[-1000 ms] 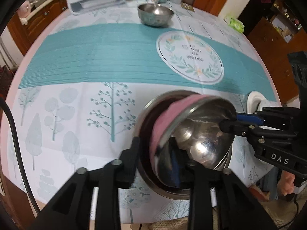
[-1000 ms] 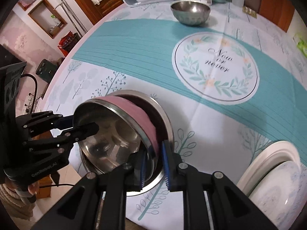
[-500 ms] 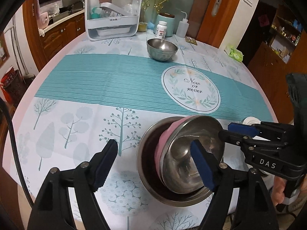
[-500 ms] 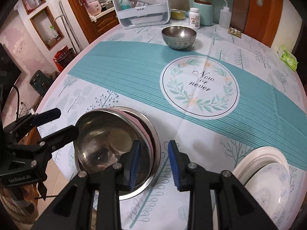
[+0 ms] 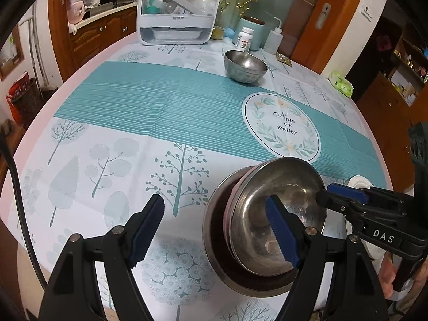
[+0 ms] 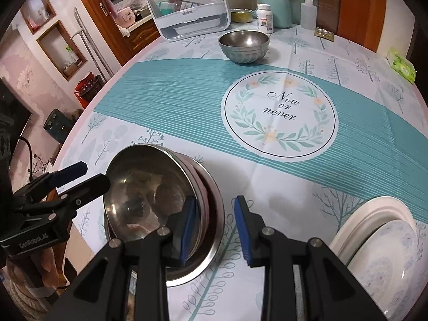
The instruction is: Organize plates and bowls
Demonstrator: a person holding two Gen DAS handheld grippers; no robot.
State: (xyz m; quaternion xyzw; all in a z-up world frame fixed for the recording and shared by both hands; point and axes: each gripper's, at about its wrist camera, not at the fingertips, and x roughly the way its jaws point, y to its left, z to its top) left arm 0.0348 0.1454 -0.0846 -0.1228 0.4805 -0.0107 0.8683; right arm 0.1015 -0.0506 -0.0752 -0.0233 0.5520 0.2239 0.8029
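A shiny steel bowl (image 5: 289,184) leans tilted inside a pink bowl (image 5: 230,203), which sits in a larger steel bowl (image 5: 211,230) near the table's front edge. My left gripper (image 5: 215,230) is open wide; its right finger hangs over the top bowl and its left finger stands over bare cloth. My right gripper (image 6: 216,228) is open by a narrow gap, with the rim of the large steel bowl (image 6: 192,272) below and between its jaws, untouched. White plates (image 6: 374,240) lie stacked at the right. A second steel bowl (image 6: 244,43) stands far back.
At the table's back stand a clear-lidded white box (image 5: 179,8), a pill bottle (image 5: 245,37), a squeeze bottle (image 5: 274,38) and a teal jar (image 5: 252,28). A green packet (image 5: 341,84) lies at the right edge. The round table drops off close behind the bowls.
Both grippers were shut on the top steel bowl's rim and have let go. The bowl has sunk lower into the stack, and both grippers have pulled back from it.
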